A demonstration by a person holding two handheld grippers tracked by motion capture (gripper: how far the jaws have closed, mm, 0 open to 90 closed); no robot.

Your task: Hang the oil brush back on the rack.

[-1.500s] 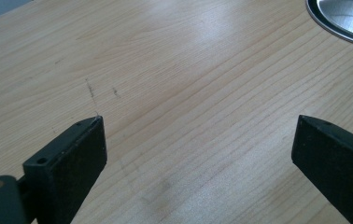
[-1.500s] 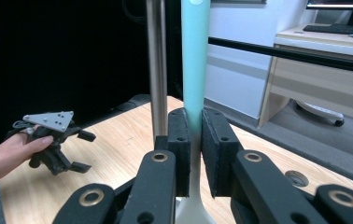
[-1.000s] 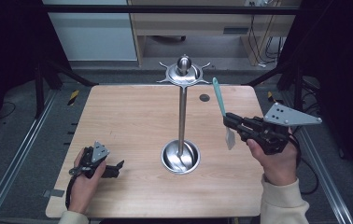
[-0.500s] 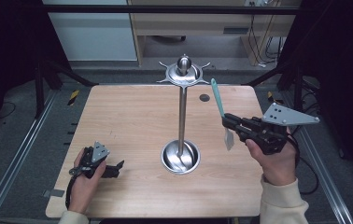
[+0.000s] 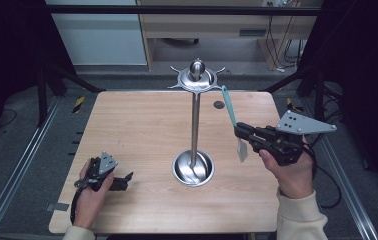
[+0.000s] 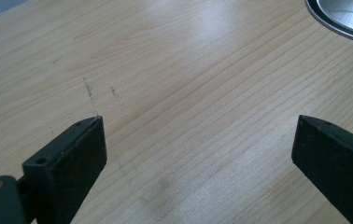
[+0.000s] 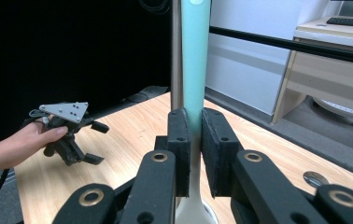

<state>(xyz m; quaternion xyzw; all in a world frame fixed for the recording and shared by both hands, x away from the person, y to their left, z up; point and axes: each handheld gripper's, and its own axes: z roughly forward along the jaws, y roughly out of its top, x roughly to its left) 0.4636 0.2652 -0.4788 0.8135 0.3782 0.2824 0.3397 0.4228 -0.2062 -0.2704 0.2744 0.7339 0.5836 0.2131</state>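
Note:
A tall metal stand rises from a round dish base (image 5: 193,169) at the table's middle; its pole (image 5: 195,125) ends in a hooked crown (image 5: 197,76). To the right of the pole, above the table, my right gripper (image 5: 238,131) is shut on a utensil's teal handle (image 5: 228,106); the pale head (image 5: 242,149) hangs below the jaws. In the right gripper view the handle (image 7: 195,60) stands upright between the pads (image 7: 179,140), with the pole (image 7: 176,46) just behind. My left gripper (image 5: 125,181) rests on the table at the front left, open, with only bare wood between its jaws (image 6: 198,135).
The wooden table (image 5: 137,125) has a small dark round hole (image 5: 219,105) near its far edge. The stand's base rim (image 6: 338,21) lies ahead and right of the left gripper. Dark frame rails flank the table, and a desk stands beyond.

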